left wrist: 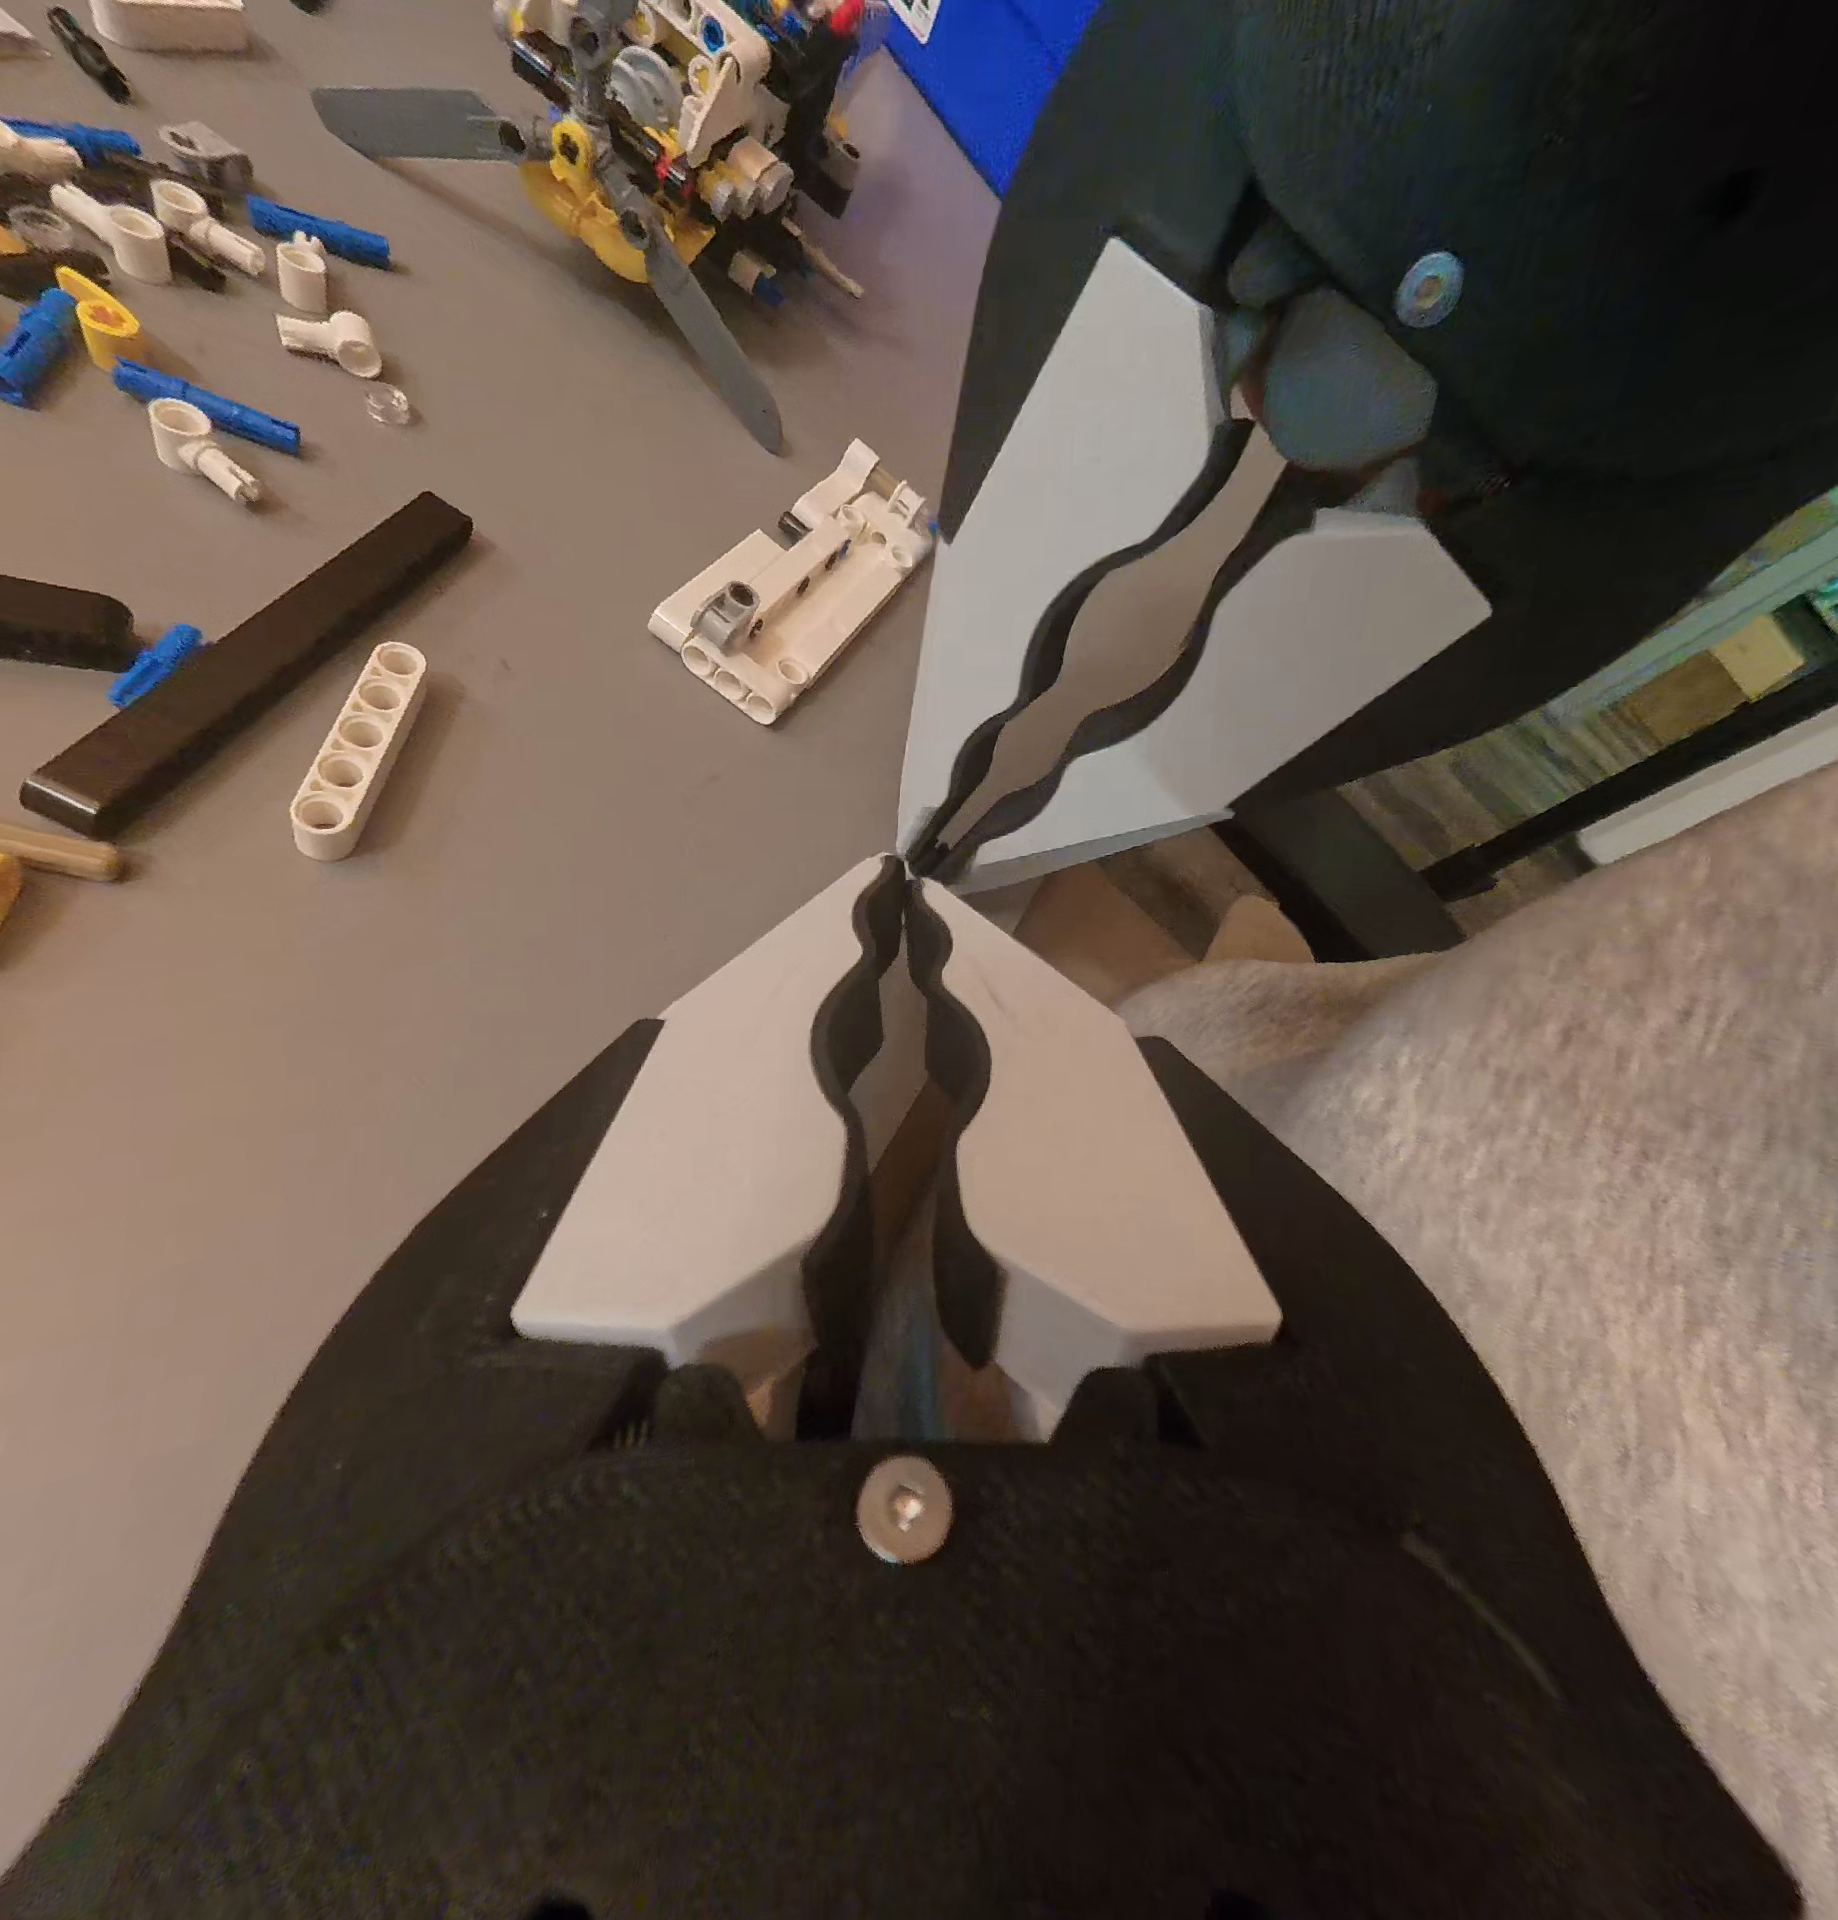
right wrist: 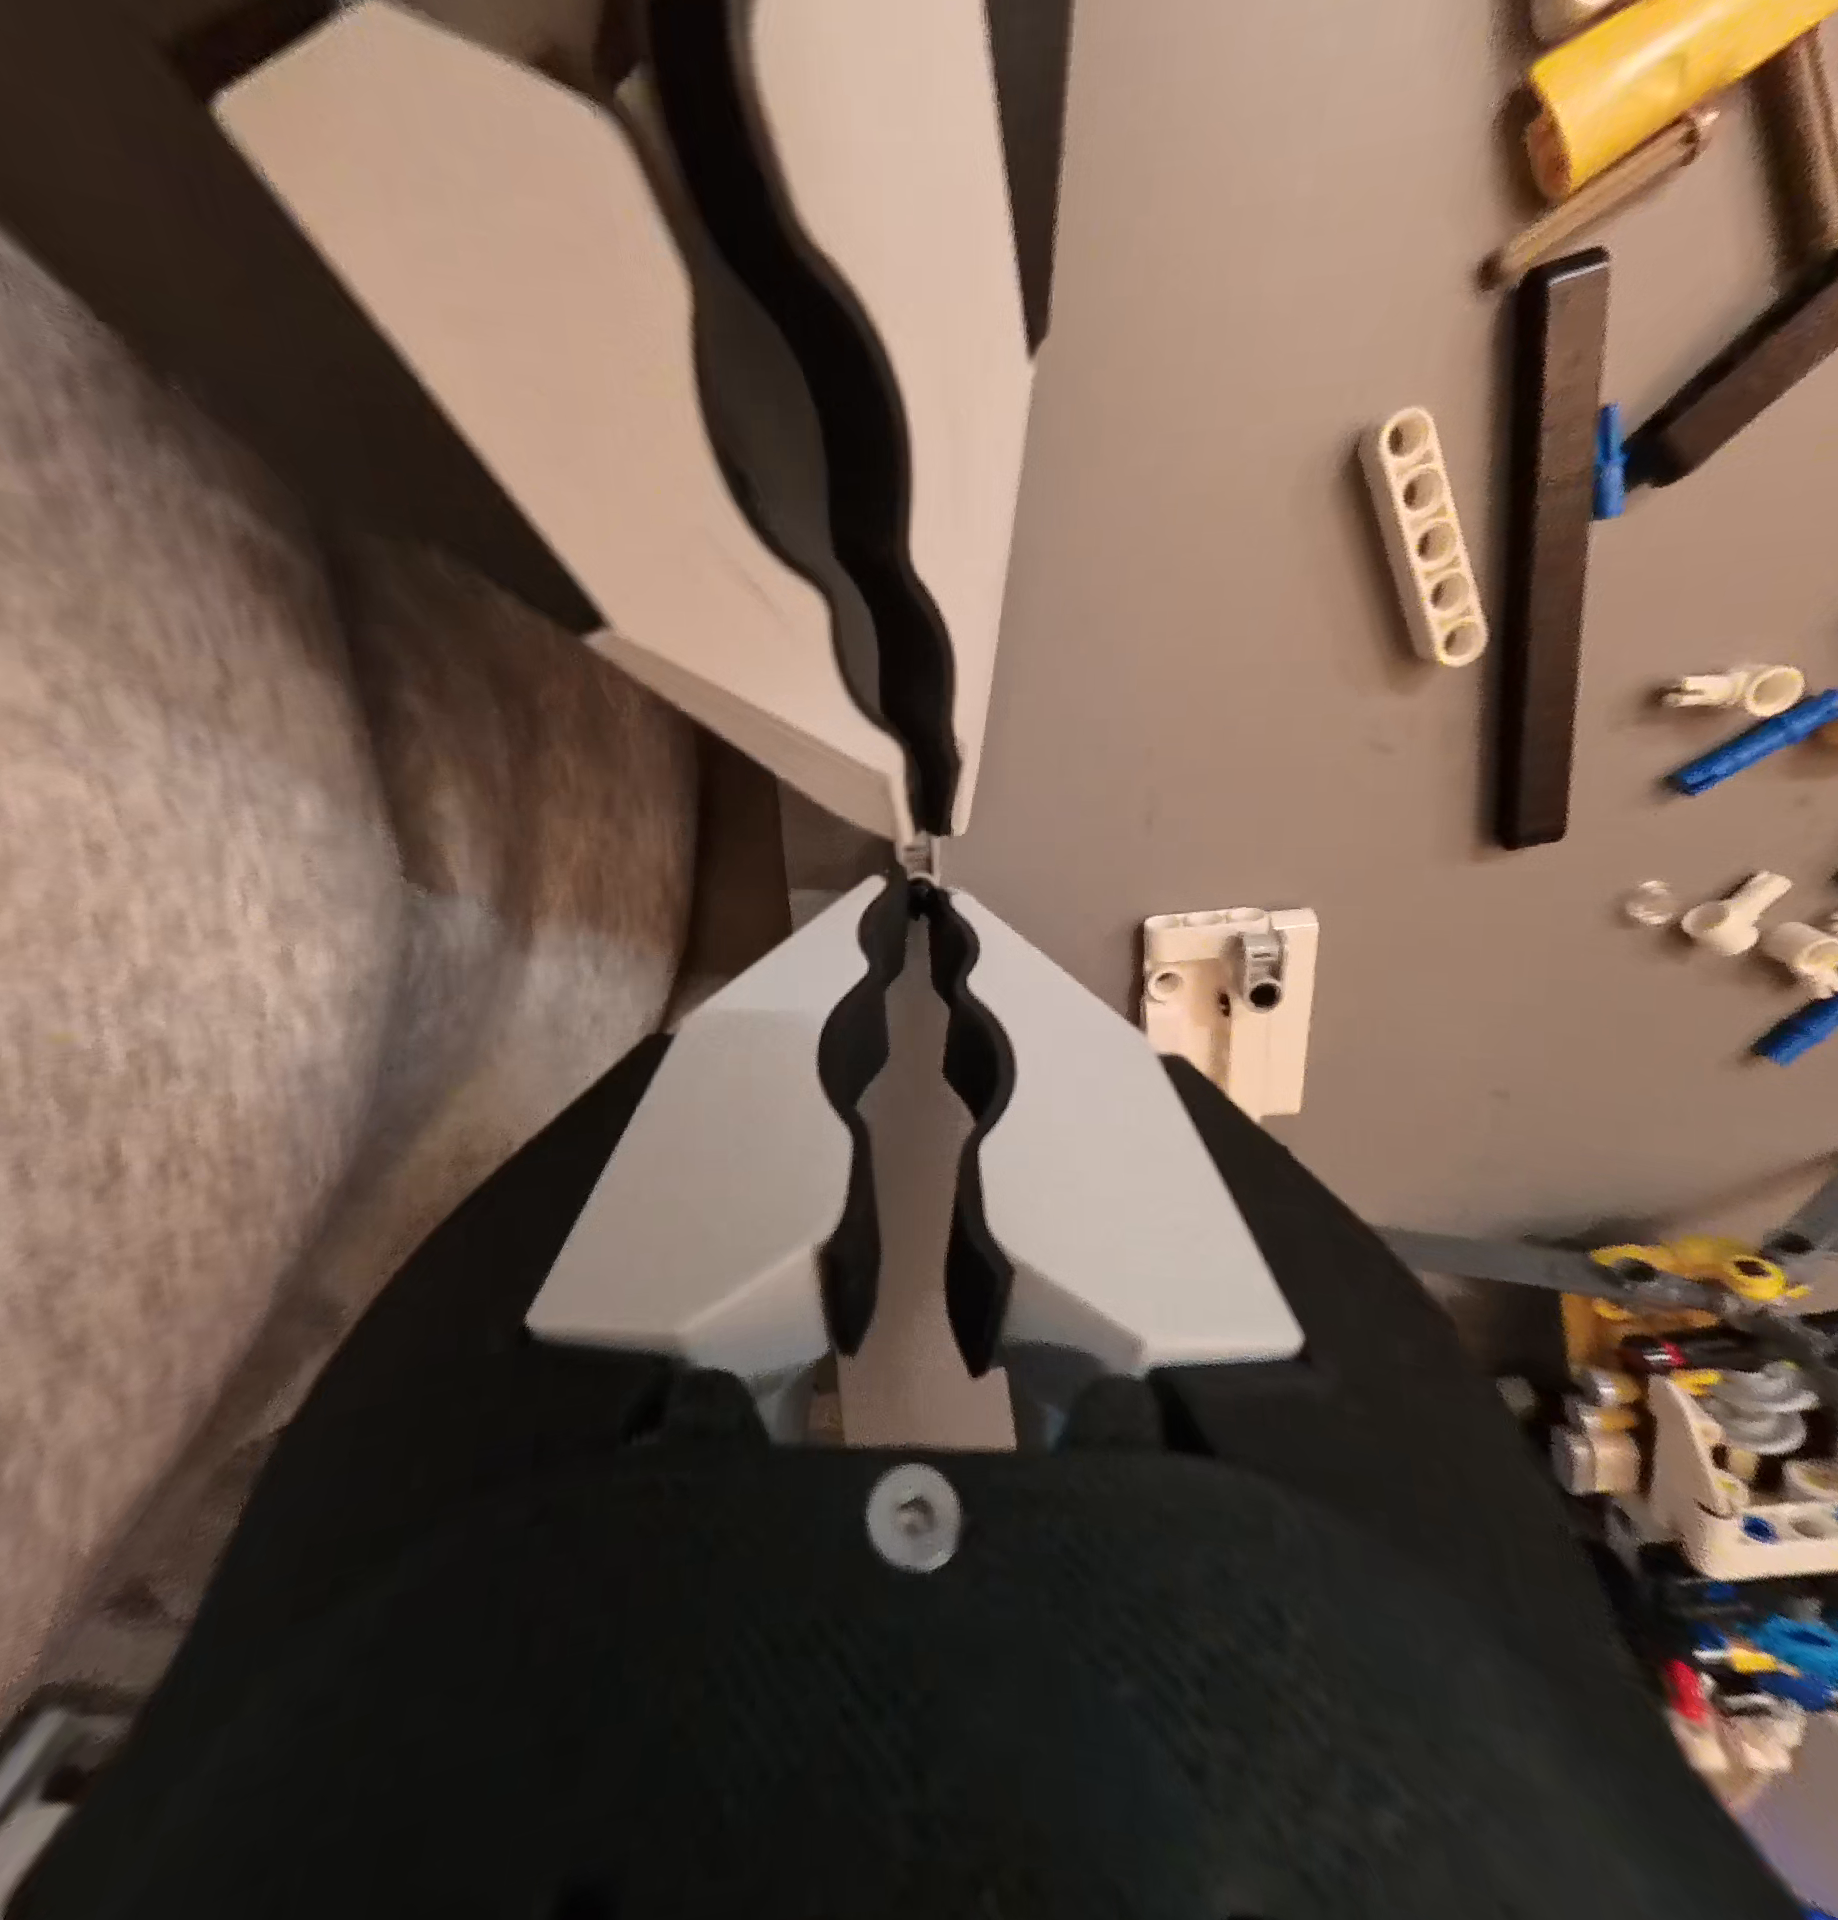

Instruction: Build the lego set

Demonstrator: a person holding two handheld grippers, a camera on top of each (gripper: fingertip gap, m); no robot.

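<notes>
Tiny piece (right wrist: 917,854) pinched between both tongs' tips

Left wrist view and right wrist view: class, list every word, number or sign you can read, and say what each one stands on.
No text can be read in either view.
White label on the blue box, top edge of the left wrist view: cut off by the frame and too small to read.
Part-built lego model and white beam: no print shows; in the right wrist view the model is blurred.
</notes>
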